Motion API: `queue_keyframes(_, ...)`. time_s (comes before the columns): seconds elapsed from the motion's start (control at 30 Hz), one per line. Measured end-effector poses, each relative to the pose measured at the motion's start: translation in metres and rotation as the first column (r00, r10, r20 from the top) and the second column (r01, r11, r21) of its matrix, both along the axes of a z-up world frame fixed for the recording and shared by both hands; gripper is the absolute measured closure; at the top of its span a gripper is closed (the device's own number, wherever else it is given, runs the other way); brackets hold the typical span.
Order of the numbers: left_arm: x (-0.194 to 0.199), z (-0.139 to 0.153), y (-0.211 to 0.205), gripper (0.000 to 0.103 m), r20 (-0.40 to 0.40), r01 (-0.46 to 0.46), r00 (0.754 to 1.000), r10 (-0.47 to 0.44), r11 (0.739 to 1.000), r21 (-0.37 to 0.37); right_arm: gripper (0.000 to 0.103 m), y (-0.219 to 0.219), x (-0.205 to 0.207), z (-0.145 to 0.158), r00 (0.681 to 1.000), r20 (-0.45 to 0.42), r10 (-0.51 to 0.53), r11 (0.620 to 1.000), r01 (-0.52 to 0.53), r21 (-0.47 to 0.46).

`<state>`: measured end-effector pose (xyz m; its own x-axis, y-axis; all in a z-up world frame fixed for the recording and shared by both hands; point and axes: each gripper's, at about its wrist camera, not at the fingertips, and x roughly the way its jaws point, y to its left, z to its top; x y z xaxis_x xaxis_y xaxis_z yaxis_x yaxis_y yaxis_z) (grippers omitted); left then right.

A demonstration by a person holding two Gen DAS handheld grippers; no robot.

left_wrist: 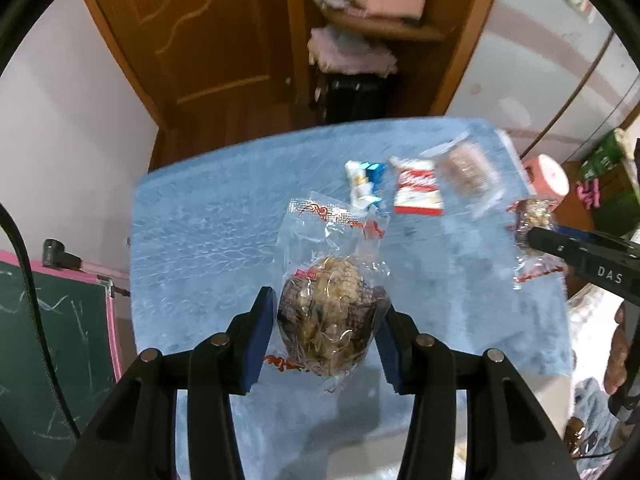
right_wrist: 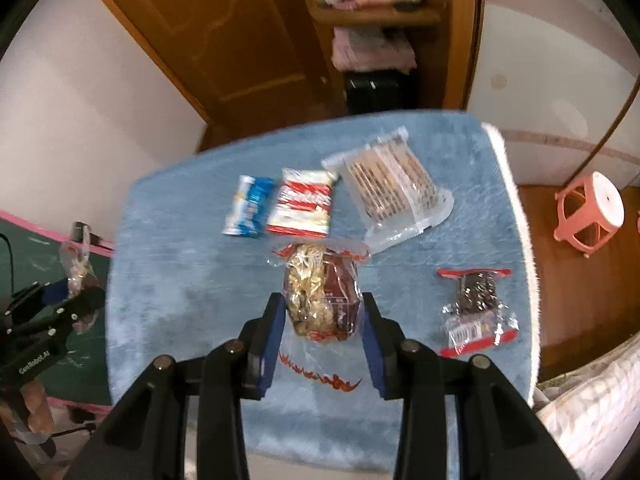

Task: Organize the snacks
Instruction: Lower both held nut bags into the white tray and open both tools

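Left tongs point(left_wrist: 326, 332): clamped on noodle snack bag point(left_wrist: 328, 320), long axis pointing away. Right tongs point(right_wrist: 323, 336): gripping similar bag point(right_wrist: 322, 300), nearer the row by the table's point(right_wrist: 180, 280) far edge.

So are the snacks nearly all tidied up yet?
Partly. Blue-white packet, red-white packet and clear cracker pack lie in a row on the blue mat. Each tool, left and right, holds a clear-wrapped bun. The dark red-edged packet lies apart.

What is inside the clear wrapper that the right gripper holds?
The clear wrapper in the right gripper shows pale, stringy shreds over a dark brown cake-like piece. Glare and a printed label hide its lower side.
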<state>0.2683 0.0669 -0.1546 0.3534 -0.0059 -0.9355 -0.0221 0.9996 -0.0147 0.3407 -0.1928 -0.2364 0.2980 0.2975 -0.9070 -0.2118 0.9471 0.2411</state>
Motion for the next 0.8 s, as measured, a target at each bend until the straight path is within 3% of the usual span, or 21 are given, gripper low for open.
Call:
queue_keyframes(0.17,-0.049,0.053,-0.016,0.057,0.035,-0.014,0.999,0.016,0.999,-0.036,0.066,-0.011,-0.052,0.061,0.994,0.105,0.040,0.998,-0.044,0.041)
queue_keyframes(0.37,-0.112,0.094,-0.038,0.057,0.069,-0.013,0.997,0.017,0.998,-0.056,0.065,-0.025,-0.116,0.113,0.979,0.189,0.078,0.994,-0.090,0.057)
queue_keyframes(0.6,-0.188,0.126,-0.064,0.056,0.123,-0.006,0.992,0.014,0.998,-0.061,0.065,-0.036,-0.194,0.152,0.956,0.270,0.110,0.989,-0.133,0.068)
queue_keyframes(0.8,-0.233,0.131,-0.079,0.056,0.160,-0.004,0.987,0.014,0.998,-0.062,0.065,-0.038,-0.240,0.164,0.952,0.284,0.117,0.985,-0.147,0.086)
